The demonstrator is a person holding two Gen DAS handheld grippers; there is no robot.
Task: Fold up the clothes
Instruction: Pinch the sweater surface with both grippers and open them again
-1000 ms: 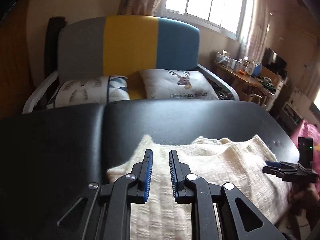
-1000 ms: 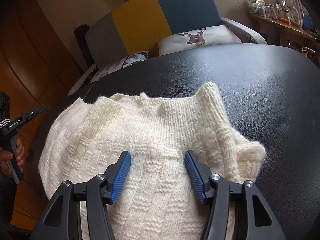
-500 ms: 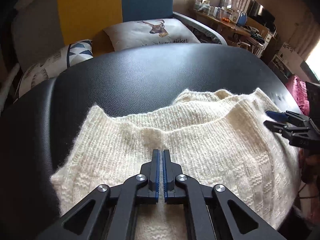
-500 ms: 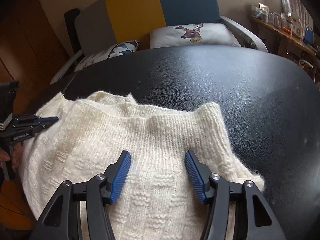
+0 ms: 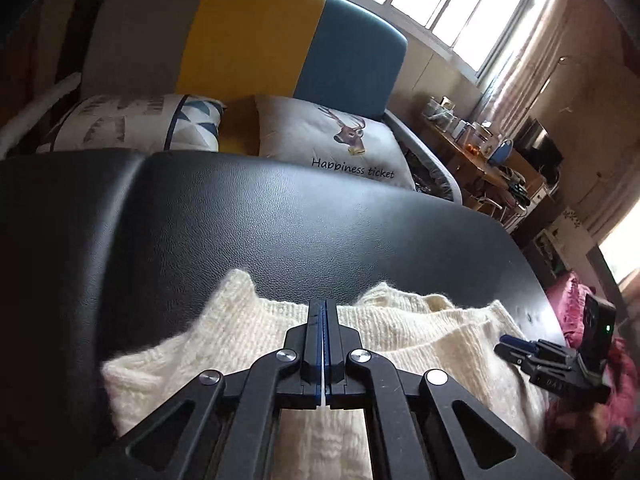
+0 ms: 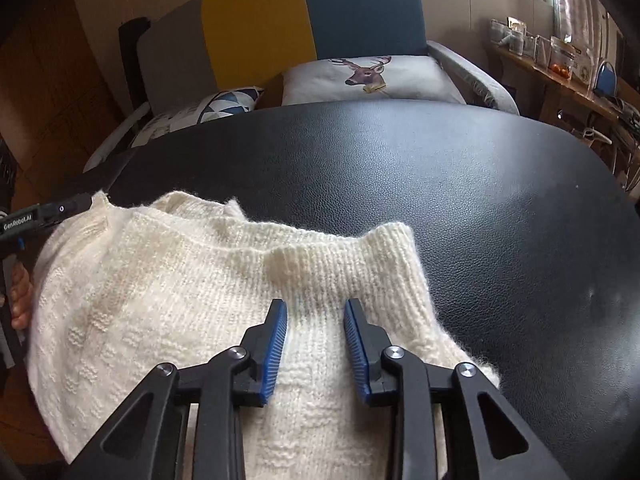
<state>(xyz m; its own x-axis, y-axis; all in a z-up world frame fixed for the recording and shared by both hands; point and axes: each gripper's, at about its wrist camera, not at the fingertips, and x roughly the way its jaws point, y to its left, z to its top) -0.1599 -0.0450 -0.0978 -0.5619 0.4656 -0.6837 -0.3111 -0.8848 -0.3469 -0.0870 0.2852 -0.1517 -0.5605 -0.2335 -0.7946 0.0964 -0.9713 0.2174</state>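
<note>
A cream knitted sweater (image 5: 420, 340) lies bunched on the black leather table (image 5: 280, 220), near its front edge. My left gripper (image 5: 322, 308) is shut, with a sliver of white knit pinched between its blue pads. In the right wrist view its tip (image 6: 80, 202) meets the sweater's (image 6: 160, 300) left corner. My right gripper (image 6: 316, 304) stands open over the ribbed edge at the sweater's right end, with knit lying between its fingers. It also shows at the right of the left wrist view, right gripper (image 5: 508, 344), beside the sweater.
Beyond the table's (image 6: 440, 180) far edge stands a sofa (image 5: 248, 40) with a grey, yellow and blue back and two cushions (image 5: 340, 140). A cluttered wooden desk (image 6: 560, 72) runs along the right wall under a window. A hand (image 6: 20, 296) holds the left gripper.
My left gripper closed from open onto the sweater and has since pulled back and tipped upward. The right gripper's jaws have narrowed but stay open.
</note>
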